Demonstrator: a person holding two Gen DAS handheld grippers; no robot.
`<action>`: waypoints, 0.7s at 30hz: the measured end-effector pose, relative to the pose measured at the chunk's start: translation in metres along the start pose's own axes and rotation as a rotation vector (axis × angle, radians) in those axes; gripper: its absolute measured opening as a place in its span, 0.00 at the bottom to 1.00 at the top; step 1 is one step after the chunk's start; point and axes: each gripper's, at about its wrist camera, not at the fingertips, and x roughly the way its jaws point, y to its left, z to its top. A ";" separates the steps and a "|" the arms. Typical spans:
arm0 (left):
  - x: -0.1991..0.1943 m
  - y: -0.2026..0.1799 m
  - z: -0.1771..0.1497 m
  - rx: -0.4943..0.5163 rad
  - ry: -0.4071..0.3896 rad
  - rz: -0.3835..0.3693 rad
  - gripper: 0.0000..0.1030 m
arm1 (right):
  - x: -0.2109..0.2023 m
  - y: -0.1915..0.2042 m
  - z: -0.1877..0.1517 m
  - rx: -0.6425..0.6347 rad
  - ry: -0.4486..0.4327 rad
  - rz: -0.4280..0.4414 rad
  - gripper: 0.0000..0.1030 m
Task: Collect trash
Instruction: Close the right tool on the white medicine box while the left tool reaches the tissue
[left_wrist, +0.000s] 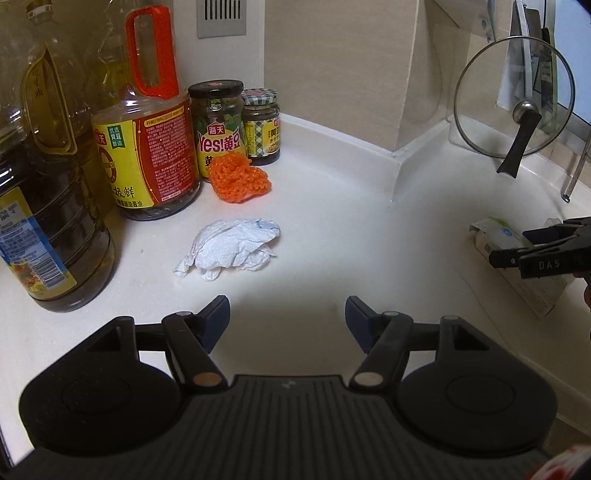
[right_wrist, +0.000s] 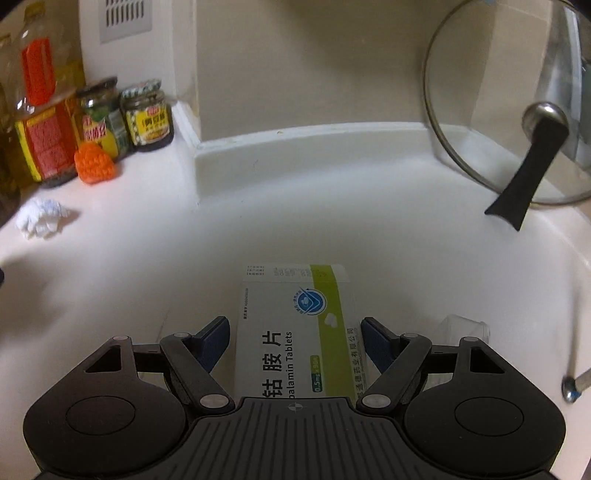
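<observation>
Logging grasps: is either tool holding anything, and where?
Left tool: nothing. Right tool straddles the tablet box near end, pads at its sides; grip uncertain.

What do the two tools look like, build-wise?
They look identical. The left tool and right tool each have a ribbed black base, two round black discs, black linkage arms with silver pivot pins and dark blue pads. In the left view, the right tool's side shows white "DAS" lettering. No cables or sleeves are visible.
</observation>
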 end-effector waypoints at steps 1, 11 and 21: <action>0.001 0.001 0.001 0.000 0.000 -0.001 0.64 | 0.001 0.001 0.000 -0.011 0.002 -0.001 0.75; 0.017 0.009 0.011 0.046 -0.020 0.024 0.64 | -0.002 0.009 0.000 -0.058 -0.051 -0.016 0.69; 0.037 0.024 0.029 0.105 -0.059 0.058 0.64 | -0.025 -0.002 0.013 0.114 -0.143 0.022 0.69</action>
